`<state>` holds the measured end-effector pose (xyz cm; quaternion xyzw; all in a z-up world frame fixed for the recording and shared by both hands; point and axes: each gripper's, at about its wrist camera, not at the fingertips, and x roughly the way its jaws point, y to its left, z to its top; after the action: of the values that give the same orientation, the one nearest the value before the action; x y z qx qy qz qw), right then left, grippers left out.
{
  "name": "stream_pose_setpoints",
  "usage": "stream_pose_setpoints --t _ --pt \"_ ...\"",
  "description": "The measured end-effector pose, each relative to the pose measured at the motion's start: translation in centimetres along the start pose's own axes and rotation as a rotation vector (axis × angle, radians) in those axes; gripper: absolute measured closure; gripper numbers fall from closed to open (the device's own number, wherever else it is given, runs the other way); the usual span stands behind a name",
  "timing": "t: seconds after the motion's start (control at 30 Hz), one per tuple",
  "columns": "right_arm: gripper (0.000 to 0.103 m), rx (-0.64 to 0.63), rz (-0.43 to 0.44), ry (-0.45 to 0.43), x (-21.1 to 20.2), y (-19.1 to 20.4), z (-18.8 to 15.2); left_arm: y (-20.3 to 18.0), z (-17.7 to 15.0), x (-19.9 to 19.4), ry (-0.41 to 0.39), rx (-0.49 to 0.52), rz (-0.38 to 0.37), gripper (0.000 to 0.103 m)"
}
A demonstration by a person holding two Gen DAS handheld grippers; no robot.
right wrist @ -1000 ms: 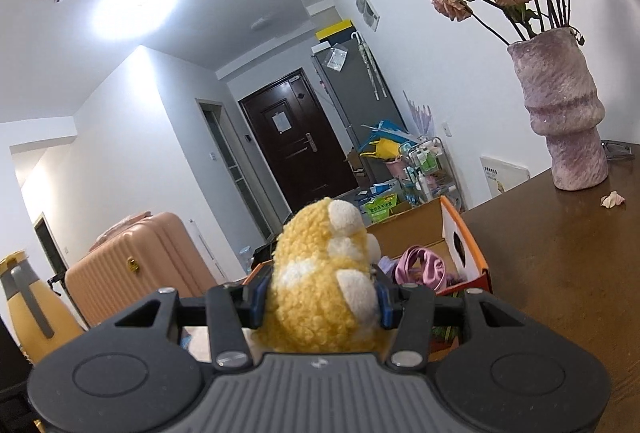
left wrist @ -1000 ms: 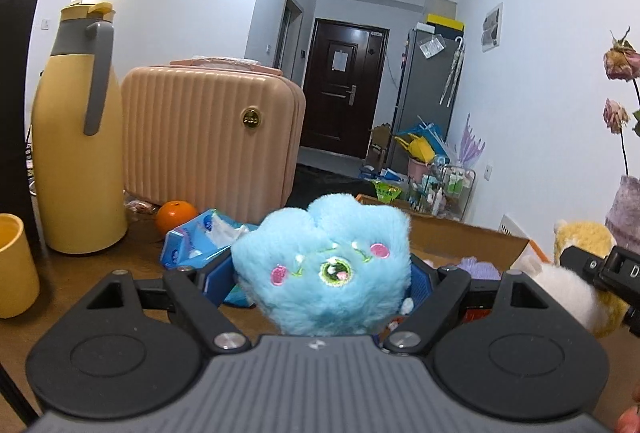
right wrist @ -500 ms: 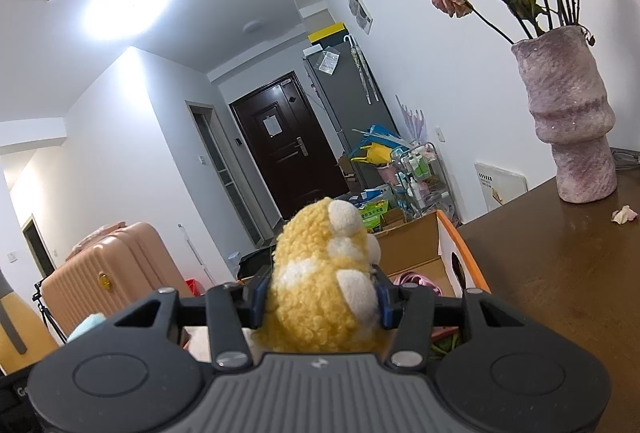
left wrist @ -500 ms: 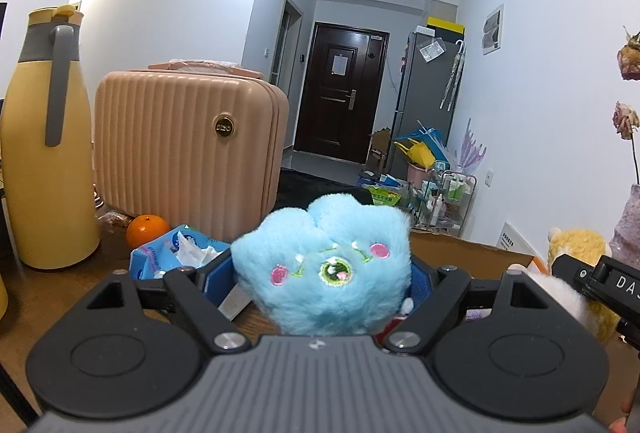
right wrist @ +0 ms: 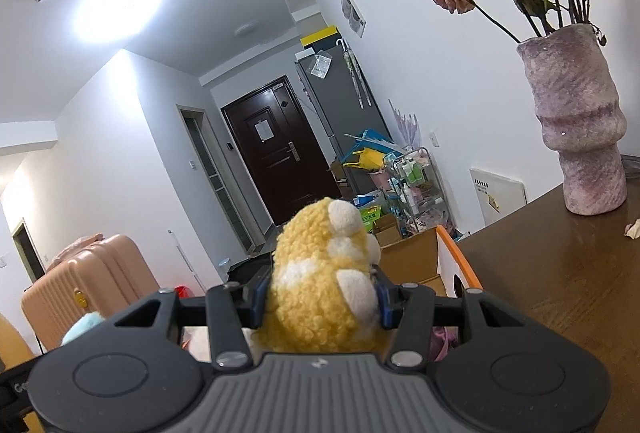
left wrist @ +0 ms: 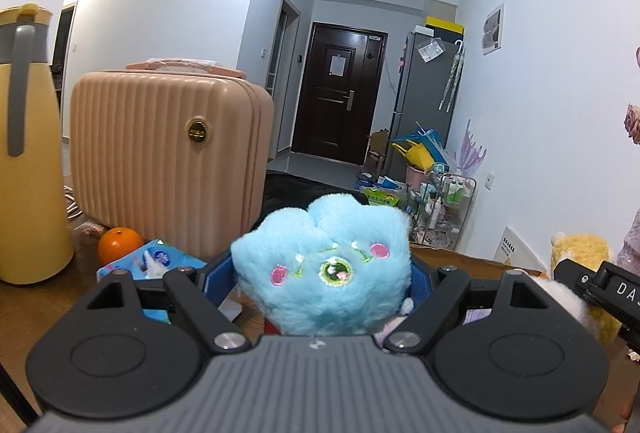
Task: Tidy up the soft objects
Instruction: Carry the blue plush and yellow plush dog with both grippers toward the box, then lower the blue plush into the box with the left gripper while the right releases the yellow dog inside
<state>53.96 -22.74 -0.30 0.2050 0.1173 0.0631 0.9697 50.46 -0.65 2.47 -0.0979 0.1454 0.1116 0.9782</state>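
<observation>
Brown tabletop [right wrist: 560, 273], white-walled hallway [left wrist: 340, 81]

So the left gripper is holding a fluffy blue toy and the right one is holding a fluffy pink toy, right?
Not quite. The right gripper holds a yellow plush toy, not a pink one; the right wrist view shows it. The left gripper does hold the fluffy blue toy.

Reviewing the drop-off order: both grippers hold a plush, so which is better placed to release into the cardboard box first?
Right, probably. The right gripper holds the yellow plush directly before the open cardboard box. The left gripper, with the blue plush, faces the suitcase.
</observation>
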Motion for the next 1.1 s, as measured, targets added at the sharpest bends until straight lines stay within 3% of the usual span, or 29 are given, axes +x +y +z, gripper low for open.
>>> stream_pose_setpoints --t 1.1 --pt "0.054 -0.047 -0.103 0.070 5.7 0.6 -0.9 -4.9 -0.3 7.3 0.038 0.070 0.017 0.019"
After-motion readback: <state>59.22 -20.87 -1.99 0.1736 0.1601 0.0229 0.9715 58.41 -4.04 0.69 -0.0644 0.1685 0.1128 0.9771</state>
